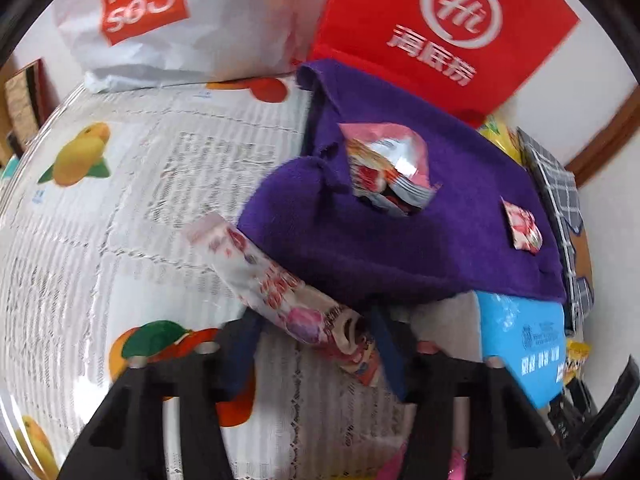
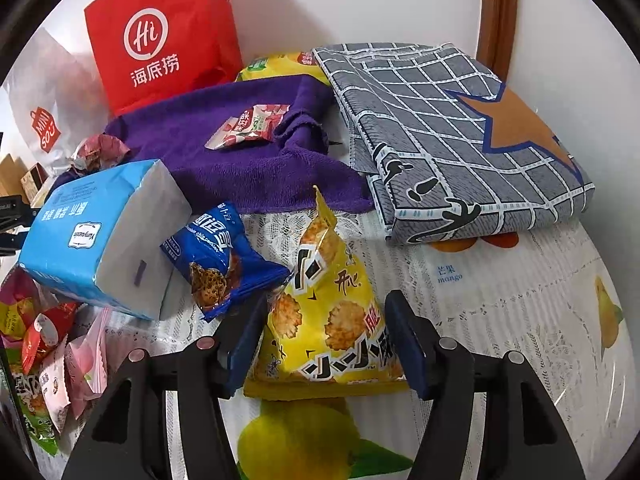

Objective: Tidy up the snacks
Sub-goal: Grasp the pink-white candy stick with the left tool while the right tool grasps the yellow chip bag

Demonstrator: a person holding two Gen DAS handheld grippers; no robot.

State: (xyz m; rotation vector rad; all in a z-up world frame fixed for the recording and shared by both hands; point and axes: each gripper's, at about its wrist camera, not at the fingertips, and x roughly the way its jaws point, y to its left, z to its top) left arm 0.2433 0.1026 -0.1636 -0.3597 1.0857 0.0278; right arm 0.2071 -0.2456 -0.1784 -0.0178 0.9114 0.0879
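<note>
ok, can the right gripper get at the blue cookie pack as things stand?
Probably not yet: the right gripper is shut on the yellow cracker bag. The blue cookie pack lies close by, top uncovered, one side against the tissue pack.

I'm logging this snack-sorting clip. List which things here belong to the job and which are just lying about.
Belong to the job:
yellow cracker bag between the right gripper fingers
long white-and-pink snack pouch at the left gripper
blue cookie packet
small pink packet

Lying about:
purple towel
blue tissue pack
red paper bag
grey checked cloth
</note>
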